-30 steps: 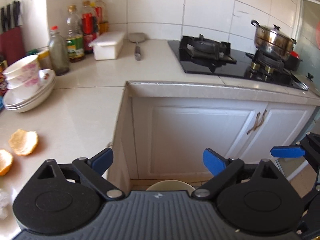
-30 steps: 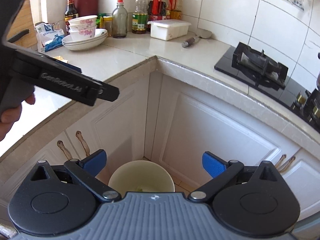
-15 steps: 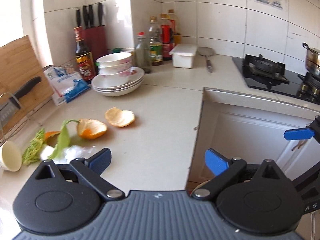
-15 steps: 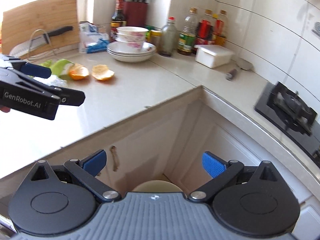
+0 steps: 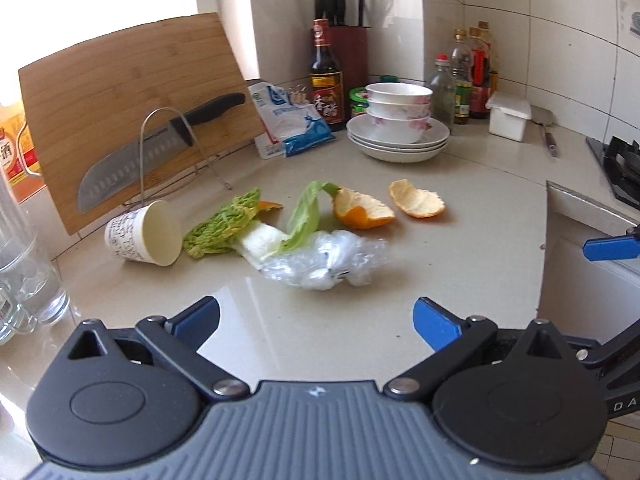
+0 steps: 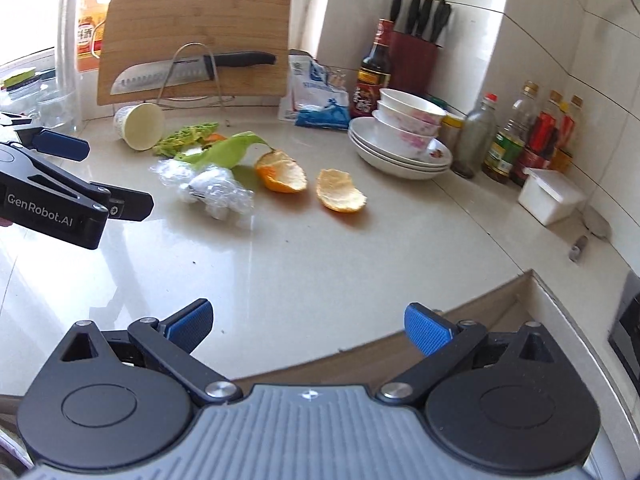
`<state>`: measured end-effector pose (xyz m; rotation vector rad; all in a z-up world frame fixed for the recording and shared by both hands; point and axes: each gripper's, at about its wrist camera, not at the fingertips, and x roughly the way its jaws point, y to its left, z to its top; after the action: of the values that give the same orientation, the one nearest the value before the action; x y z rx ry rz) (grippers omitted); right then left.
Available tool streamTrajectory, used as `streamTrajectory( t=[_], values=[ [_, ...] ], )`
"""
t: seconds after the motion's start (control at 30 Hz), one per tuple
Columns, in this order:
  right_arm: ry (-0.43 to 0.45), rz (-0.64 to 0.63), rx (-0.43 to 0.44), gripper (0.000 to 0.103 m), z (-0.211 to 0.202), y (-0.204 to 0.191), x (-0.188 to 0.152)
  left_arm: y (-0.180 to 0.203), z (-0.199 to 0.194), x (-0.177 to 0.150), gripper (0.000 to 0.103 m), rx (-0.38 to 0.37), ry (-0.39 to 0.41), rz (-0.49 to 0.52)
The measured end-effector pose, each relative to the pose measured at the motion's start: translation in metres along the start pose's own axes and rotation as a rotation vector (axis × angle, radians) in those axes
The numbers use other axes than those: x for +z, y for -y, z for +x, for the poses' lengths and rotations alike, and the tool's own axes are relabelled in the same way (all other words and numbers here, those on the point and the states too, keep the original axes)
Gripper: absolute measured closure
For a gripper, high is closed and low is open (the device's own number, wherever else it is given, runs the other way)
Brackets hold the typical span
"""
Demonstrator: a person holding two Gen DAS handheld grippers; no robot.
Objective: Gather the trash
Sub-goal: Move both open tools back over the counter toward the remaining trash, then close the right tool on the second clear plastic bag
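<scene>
Trash lies on the pale counter (image 5: 460, 264): a crumpled clear plastic wrap (image 5: 328, 260), green cabbage leaves (image 5: 224, 228), two orange peels (image 5: 362, 210) (image 5: 416, 200) and a tipped paper cup (image 5: 144, 234). My left gripper (image 5: 316, 318) is open and empty, just short of the plastic wrap. My right gripper (image 6: 306, 322) is open and empty over the counter's front edge. In the right wrist view the wrap (image 6: 208, 188), peels (image 6: 280, 172) (image 6: 340, 190) and cup (image 6: 140, 124) lie ahead, with the left gripper's body at the left.
A cutting board (image 5: 132, 92) and knife (image 5: 160, 144) stand on a rack at the back. Stacked bowls on plates (image 5: 398, 128), a salt bag (image 5: 292, 120), bottles (image 5: 326, 76), a white box (image 5: 508, 116) and a glass (image 5: 24, 264) ring the trash. The hob (image 5: 620, 168) is at the right.
Both grippers swung left from the cabinet corner and floor bin to face the counter. The trash pile now fills both views, closer than before. Both grippers stayed open.
</scene>
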<state>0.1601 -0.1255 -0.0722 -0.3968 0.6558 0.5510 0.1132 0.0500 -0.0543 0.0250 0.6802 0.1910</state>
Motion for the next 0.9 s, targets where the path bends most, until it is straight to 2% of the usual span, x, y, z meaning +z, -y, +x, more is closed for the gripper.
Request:
streamTrajectory(
  t=[0.07,0.33,0.57,0.9],
  values=[
    [0.014,-0.04,0.059,0.0,0.018,-0.013,0.013,-0.011,0.002,-0.001,0.0,0.029,-0.008,-0.016],
    [0.035,-0.138,0.171,0.0,0.068,-0.039,0.049,-0.049,0.013,-0.001,0.0,0.073,-0.014,-0.099],
    [0.032,-0.167,0.225,0.0,0.103,-0.047,0.071,-0.063,0.022,0.004,0.001,0.112,0.003,-0.118],
    [0.018,-0.195,0.282,0.005,0.142,-0.062,0.09,-0.073,0.04,0.006,0.001,0.093,-0.032,-0.164]
  ],
)
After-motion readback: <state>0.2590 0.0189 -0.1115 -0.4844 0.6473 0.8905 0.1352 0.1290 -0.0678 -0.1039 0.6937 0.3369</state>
